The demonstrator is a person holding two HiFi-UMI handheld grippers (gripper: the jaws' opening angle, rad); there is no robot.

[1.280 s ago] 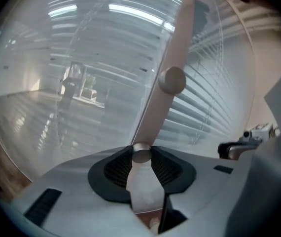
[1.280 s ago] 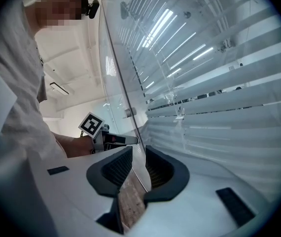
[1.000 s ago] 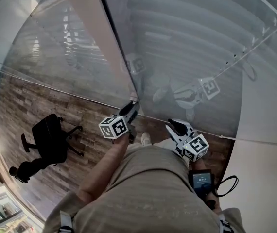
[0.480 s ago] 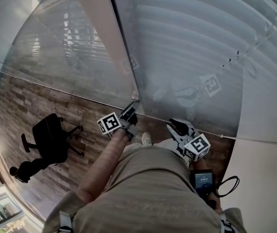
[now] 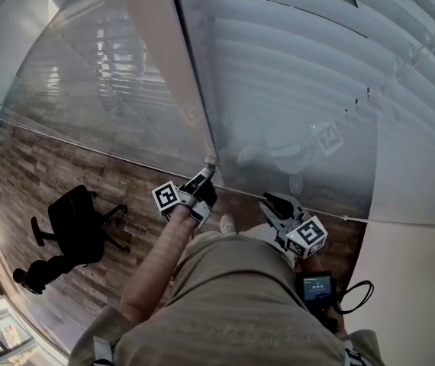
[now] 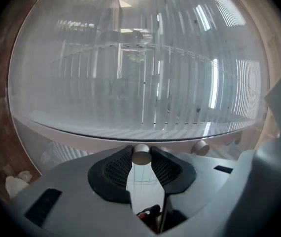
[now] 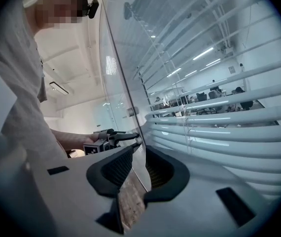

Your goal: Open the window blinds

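You are standing close against a glass wall (image 5: 88,90) with the blinds (image 5: 301,75) hanging behind its right-hand pane, their white slats running level across the pane from top to bottom. Your left tongs (image 5: 204,175) are reaching level to the foot of the upright post (image 5: 164,59) between the two panes, and they are pinching a small round knob (image 6: 141,155) there. In the left gripper view both dark pads are pressing on the sides of that knob, so the jaws are standing partly apart, only as wide as the knob itself. Your right tongs (image 5: 272,200) are hovering just beside the left ones, close to the glass and pointing slightly downward. Their jaws are standing apart with nothing between the pads. In the right gripper view the slats are lying tilted with gaps between them, and a lit office is showing through those gaps. Behind you, to your left, a black office chair (image 5: 76,223) is standing on the wooden floor (image 5: 19,174), well apart from both tongs.
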